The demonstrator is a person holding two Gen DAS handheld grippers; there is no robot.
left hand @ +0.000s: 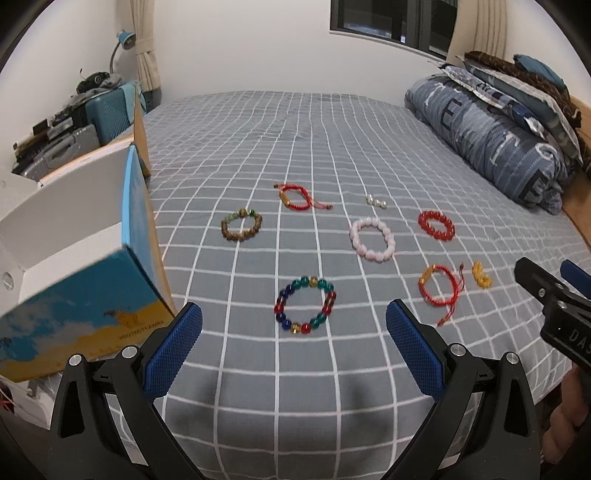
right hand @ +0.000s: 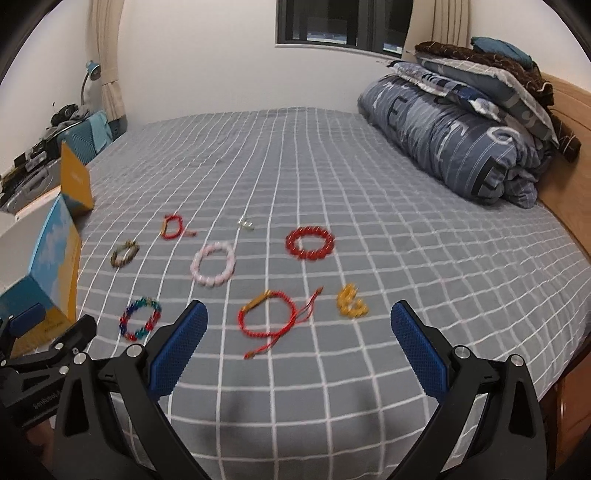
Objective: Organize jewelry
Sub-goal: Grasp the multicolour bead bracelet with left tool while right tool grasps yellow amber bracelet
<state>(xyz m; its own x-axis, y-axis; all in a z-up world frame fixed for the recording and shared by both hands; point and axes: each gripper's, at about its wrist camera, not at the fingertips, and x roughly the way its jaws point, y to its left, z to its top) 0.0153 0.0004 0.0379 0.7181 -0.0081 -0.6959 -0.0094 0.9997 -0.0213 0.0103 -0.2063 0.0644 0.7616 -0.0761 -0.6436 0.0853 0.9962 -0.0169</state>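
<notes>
Hovering over the bed (left hand: 332, 147), the left gripper (left hand: 293, 334) and right gripper (right hand: 299, 328) both gape wide, holding and touching nothing. Six bracelets (left hand: 304, 304) and two small bead clusters (right hand: 351, 306) lie spread on the sheet beside one open box (left hand: 85, 280).

Bed (left hand: 332, 140): grey cover with white grid lines, extending ahead of the claw. Rolled blue duvet (left hand: 491, 136) with pale lettering, far ahead and to the right, against a wooden headboard (right hand: 569, 107). Folded bedding and pillows (right hand: 480, 70) stacked on top of the duvet. Dark window (right hand: 343, 22) in the white wall straight ahead, cream curtains (left hand: 147, 48) at either side. Far left, beyond the bed edge: teal suitcase (left hand: 107, 110), grey cases, assorted clutter, and a blue desk lamp (left hand: 123, 40) above them.
</notes>
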